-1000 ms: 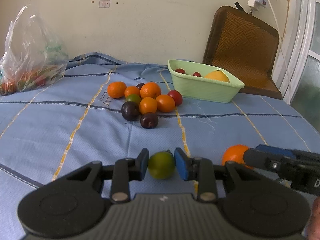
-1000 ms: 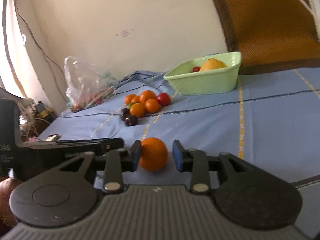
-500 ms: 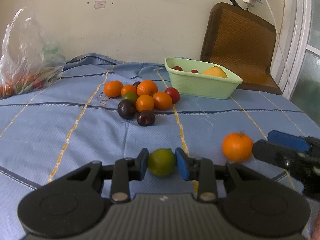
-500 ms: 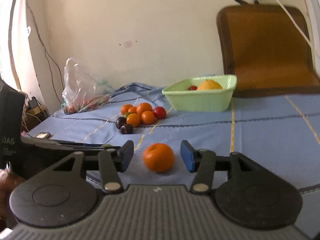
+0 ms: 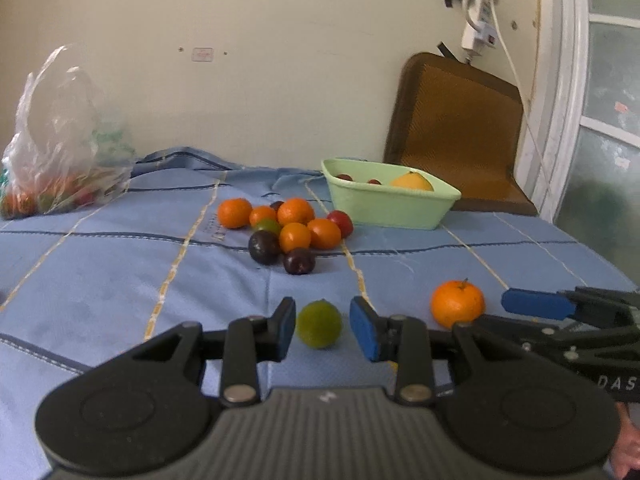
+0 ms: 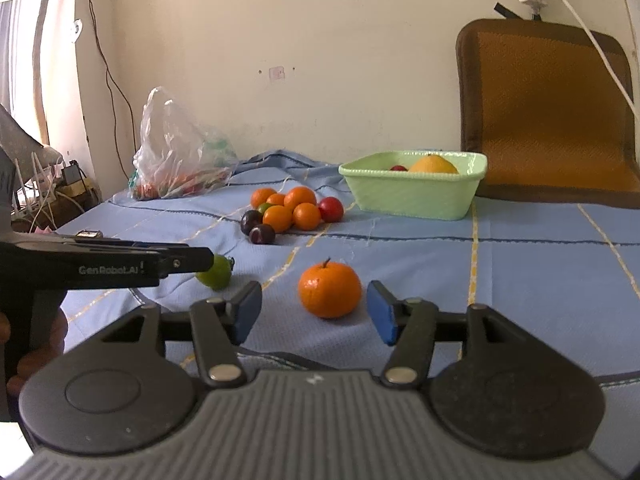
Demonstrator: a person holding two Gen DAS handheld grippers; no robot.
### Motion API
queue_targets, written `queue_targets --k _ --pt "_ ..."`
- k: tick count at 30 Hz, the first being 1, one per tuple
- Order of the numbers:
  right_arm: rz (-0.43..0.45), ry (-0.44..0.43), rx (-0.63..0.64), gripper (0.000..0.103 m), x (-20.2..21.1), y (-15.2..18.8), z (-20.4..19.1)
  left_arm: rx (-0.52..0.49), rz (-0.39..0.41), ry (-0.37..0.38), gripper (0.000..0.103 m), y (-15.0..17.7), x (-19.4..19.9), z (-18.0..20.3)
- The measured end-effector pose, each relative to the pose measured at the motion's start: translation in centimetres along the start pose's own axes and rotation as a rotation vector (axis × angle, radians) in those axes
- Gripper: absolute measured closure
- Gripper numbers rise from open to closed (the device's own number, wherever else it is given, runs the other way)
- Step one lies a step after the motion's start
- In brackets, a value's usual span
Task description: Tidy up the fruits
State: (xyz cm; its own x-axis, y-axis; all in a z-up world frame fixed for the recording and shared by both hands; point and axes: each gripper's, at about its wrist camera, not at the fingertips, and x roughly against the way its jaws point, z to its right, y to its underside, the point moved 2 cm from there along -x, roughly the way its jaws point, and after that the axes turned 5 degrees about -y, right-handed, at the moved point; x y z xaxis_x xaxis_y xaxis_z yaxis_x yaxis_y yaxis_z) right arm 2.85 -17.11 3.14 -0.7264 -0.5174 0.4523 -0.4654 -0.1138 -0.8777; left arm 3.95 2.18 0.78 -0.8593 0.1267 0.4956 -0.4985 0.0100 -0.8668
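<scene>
A green lime [image 5: 319, 323] lies on the blue cloth between the pads of my left gripper [image 5: 322, 328], which is open and not touching it. An orange [image 6: 329, 289] with a small stem lies on the cloth between the spread pads of my right gripper [image 6: 314, 312], which is open. The orange also shows in the left wrist view [image 5: 457, 303], and the lime shows in the right wrist view [image 6: 216, 272]. A pile of oranges, dark plums and a red fruit [image 5: 288, 228] lies further back. A green basket [image 5: 388, 204] behind holds a yellow fruit and small red ones.
A clear plastic bag [image 5: 60, 148] with more produce sits at the back left by the wall. A brown chair back [image 5: 456, 128] stands behind the basket. A white cable [image 5: 516, 80] hangs at the right. The cloth-covered table [image 5: 100, 280] ends at the right.
Both grippers opened: the left let go of the lime, the right let go of the orange. Both fruits now rest on the cloth, and both grippers drew back slightly.
</scene>
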Motion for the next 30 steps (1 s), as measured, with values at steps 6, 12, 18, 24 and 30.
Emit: queue_targets --k 6,12,18,24,30 --pt "-0.033 0.015 0.012 0.037 -0.4 0.2 -0.1 -0.044 -0.015 -0.040 0.065 -0.2 -1.2 0.9" --pt "-0.066 0.036 0.042 0.037 -1.2 0.1 -0.2 -0.023 -0.033 -0.066 0.064 -0.2 -1.7 0.4" --pt "-0.092 0.044 0.108 0.037 -2.2 -0.1 -0.8 -0.033 -0.030 -0.070 0.061 -0.3 -1.8 0.3" --pt "-0.124 0.041 0.121 0.037 -2.9 -0.1 -0.8 0.013 -0.087 -0.072 0.063 -0.3 -3.0 -0.6" --pt "-0.138 0.032 0.118 0.047 -3.3 -0.2 -0.7 0.020 -0.093 -0.049 0.074 -0.1 -3.0 -0.5"
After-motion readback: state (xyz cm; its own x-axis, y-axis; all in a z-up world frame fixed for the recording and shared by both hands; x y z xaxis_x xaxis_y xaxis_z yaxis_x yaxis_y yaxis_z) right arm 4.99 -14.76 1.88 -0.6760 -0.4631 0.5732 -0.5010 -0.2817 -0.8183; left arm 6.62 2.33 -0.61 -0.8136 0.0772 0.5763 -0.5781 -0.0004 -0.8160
